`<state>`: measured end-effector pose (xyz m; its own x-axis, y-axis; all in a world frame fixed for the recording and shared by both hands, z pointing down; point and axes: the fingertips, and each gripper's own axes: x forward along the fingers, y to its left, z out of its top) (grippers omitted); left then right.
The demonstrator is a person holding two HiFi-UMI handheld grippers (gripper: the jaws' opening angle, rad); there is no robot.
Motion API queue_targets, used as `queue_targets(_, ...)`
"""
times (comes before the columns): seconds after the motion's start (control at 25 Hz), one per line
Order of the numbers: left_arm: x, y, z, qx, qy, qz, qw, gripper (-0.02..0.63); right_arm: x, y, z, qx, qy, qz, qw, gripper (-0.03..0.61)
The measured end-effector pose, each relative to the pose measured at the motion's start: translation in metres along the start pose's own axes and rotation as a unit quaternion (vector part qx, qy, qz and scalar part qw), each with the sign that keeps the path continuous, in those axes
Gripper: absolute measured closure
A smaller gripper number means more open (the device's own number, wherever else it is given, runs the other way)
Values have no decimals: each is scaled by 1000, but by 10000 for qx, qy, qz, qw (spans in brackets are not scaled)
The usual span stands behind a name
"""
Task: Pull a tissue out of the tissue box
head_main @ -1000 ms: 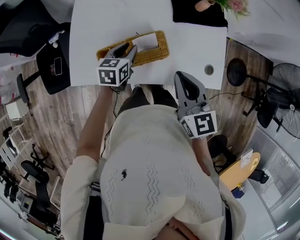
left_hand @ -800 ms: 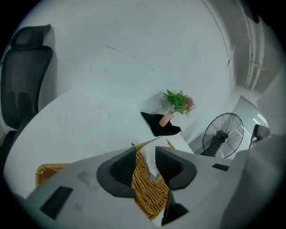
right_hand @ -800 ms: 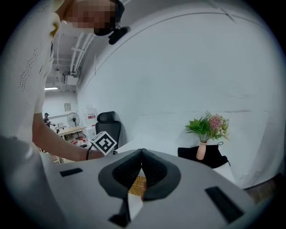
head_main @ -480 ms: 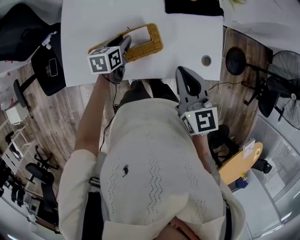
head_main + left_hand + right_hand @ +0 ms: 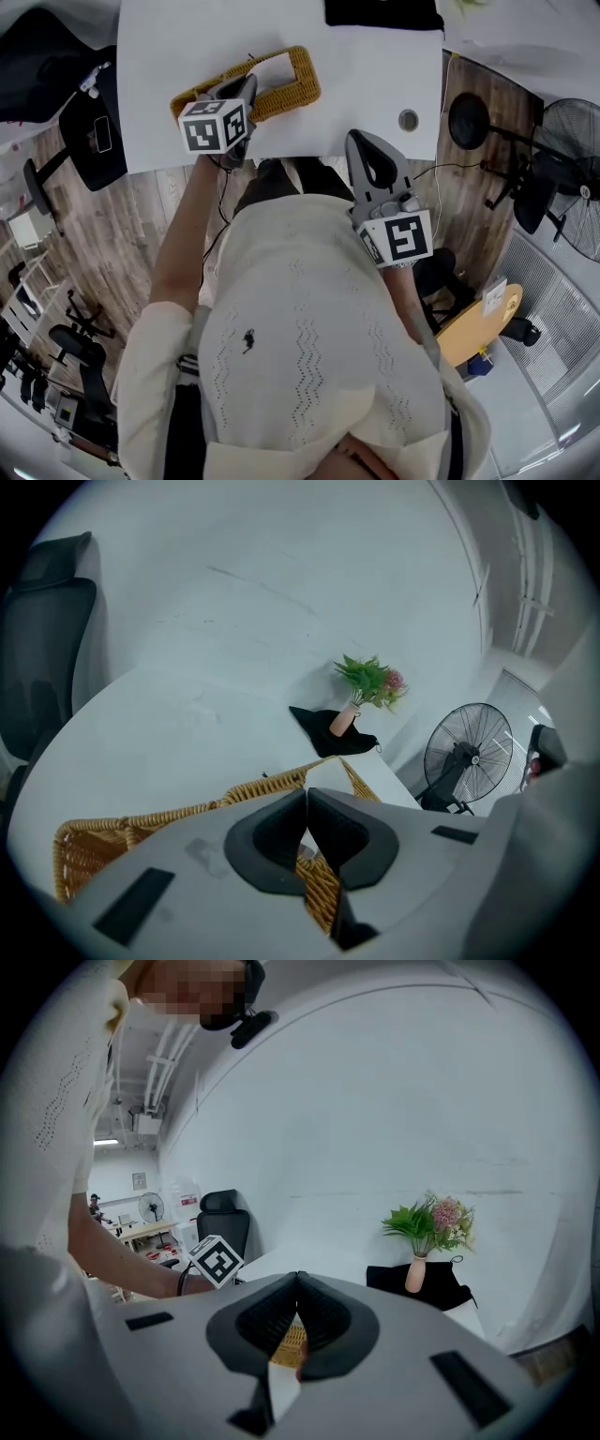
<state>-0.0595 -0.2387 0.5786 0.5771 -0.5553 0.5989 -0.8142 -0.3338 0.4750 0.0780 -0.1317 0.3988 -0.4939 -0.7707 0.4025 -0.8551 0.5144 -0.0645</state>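
We had just clenched the left gripper's [image 5: 247,86] jaws over the wicker tissue box [image 5: 298,82] at eleven o'clock; the right gripper's [image 5: 362,142] jaws were clenched, empty.

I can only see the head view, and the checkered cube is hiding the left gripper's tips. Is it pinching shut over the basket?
Observer: Yes. The left gripper view shows the left gripper has just closed, with its pads together above the wicker tissue box. I can't tell whether anything is caught between them.
Operator: What's standing on that black cloth at the top of the table?
Observer: A pink vase with green leaves and pink flowers stands on it.
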Motion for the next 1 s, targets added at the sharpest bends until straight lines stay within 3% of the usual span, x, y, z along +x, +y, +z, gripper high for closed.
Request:
queue_targets(0.36,-1,-16,-13,767,253,22,9967,601,4,0,0,-31,-12,176,9998,577)
queue_targets(1.0,-4,-22,-19,623,206,59,9978,601,-8,-1,-3,-65,-60,211,9997,577)
